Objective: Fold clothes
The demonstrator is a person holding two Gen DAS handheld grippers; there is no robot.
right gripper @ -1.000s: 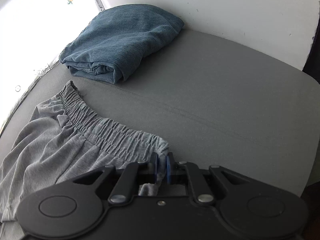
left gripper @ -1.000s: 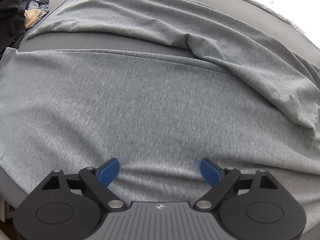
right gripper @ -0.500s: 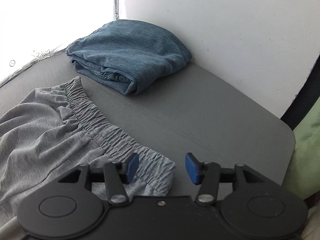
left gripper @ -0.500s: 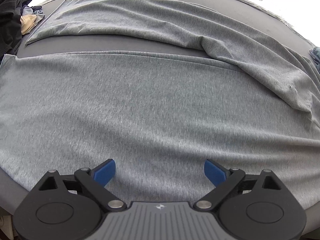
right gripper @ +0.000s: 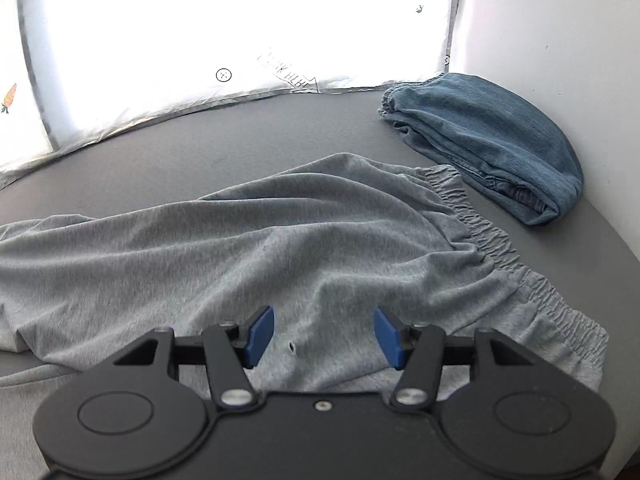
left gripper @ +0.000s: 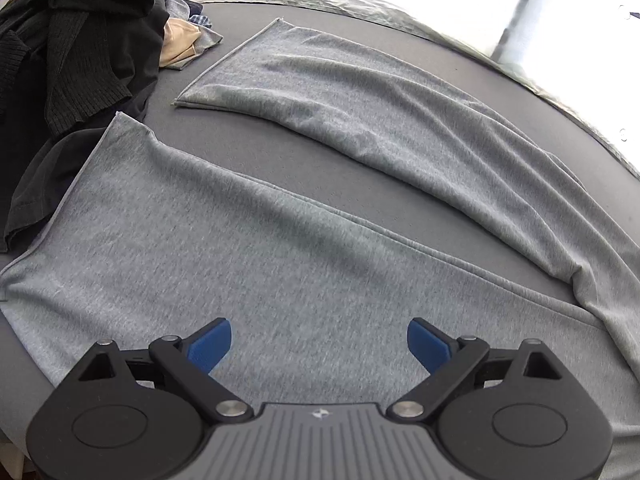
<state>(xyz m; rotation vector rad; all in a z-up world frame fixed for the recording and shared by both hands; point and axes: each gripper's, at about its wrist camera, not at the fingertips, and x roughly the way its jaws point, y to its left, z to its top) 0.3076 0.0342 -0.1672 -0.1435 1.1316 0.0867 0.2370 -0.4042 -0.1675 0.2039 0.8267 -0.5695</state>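
Note:
Grey jersey trousers [left gripper: 280, 256] lie spread on the dark grey table, their two legs apart with a strip of table between them. My left gripper [left gripper: 319, 344] is open and empty, just above the near leg. In the right wrist view the trousers' upper part [right gripper: 248, 248] is rumpled, with the elastic waistband [right gripper: 496, 248] at the right. My right gripper [right gripper: 324, 336] is open and empty over the seat of the trousers, near a small hole [right gripper: 291, 346].
A heap of dark clothes [left gripper: 68, 52] with a beige piece [left gripper: 180, 44] lies at the table's far left. Folded blue denim [right gripper: 492, 140] sits by the white wall at the right. A bright window runs along the table's far edge [right gripper: 240, 100].
My right gripper let go of the waistband corner, opened wide and swung left over the trousers' seat. My left gripper stayed open and turned left toward the leg ends and the dark heap.

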